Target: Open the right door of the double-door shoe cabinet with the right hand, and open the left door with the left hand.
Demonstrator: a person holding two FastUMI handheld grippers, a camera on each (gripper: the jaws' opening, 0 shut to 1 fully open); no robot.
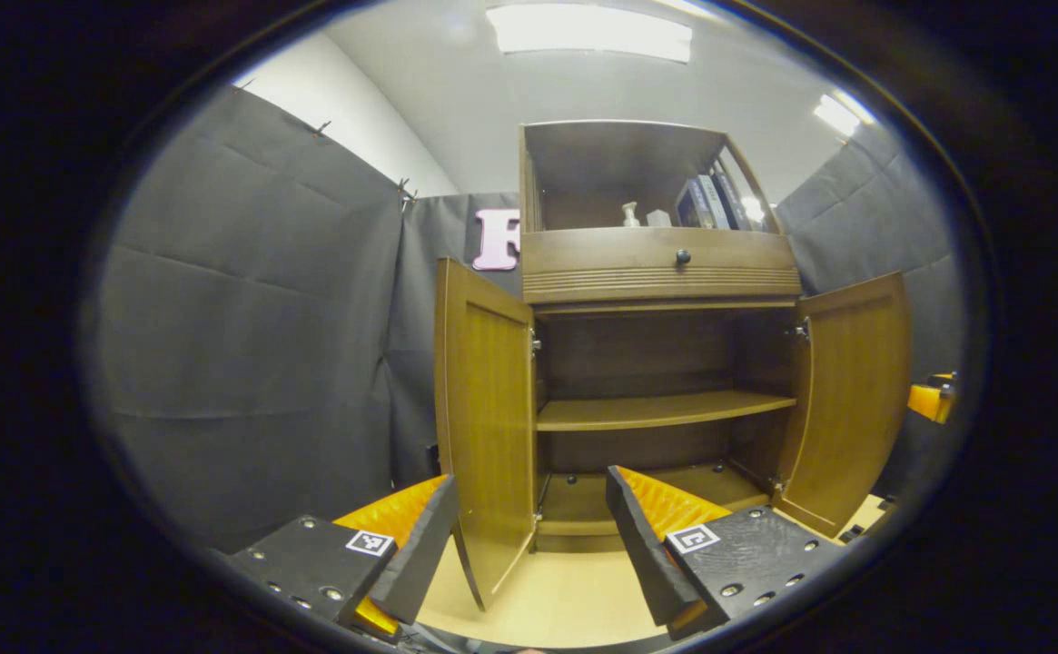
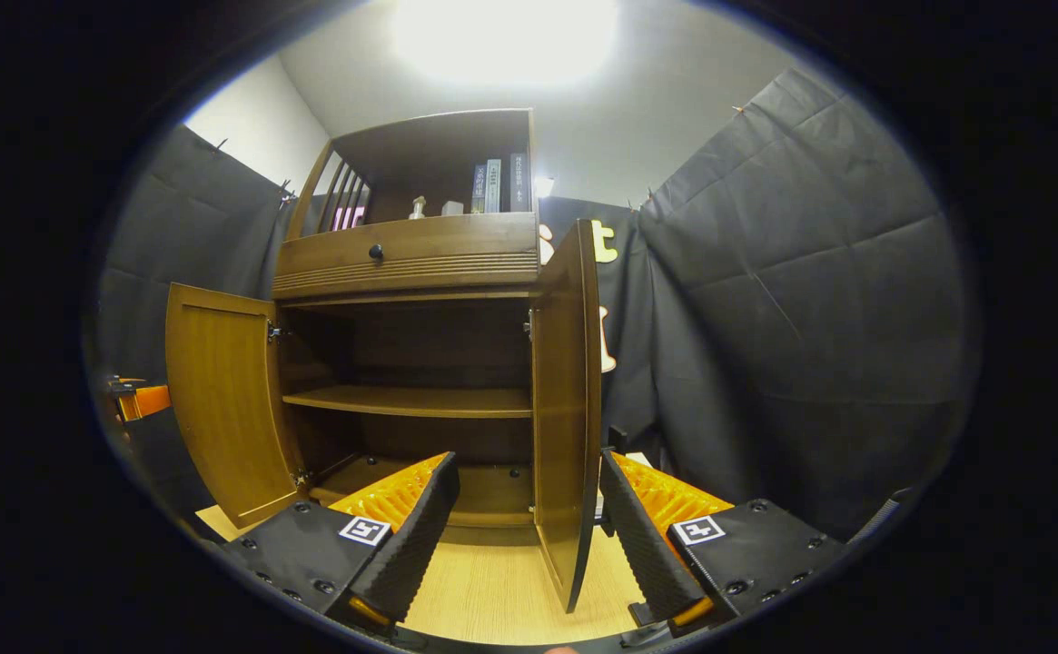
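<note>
Your left gripper [image 1: 529, 536] sat nearest the lens in the left gripper view, its two fingers spread wide with nothing pressed between them; the lower edge of the left door [image 1: 485, 427] stood in the gap between the fingers, but whether either finger touched it could not be told. Your right gripper [image 2: 529, 531] was likewise spread wide and held nothing, with the lower edge of the right door [image 2: 567, 409] standing between its fingers, contact again not determinable. Both doors of the shoe cabinet [image 1: 660, 272] were swung outward, seen nearly edge-on from the gripper on their own side and at an angle from the other. Inside the lower compartment you could see one shelf [image 1: 665, 411] across the middle and a bottom board below it. Above the doors sat a drawer front with a dark knob [image 1: 683, 257], and above that an open compartment holding upright books [image 2: 497, 184] and a small bottle [image 1: 630, 214]. Pale wooden flooring [image 1: 556, 599] lay beneath the cabinet.
</note>
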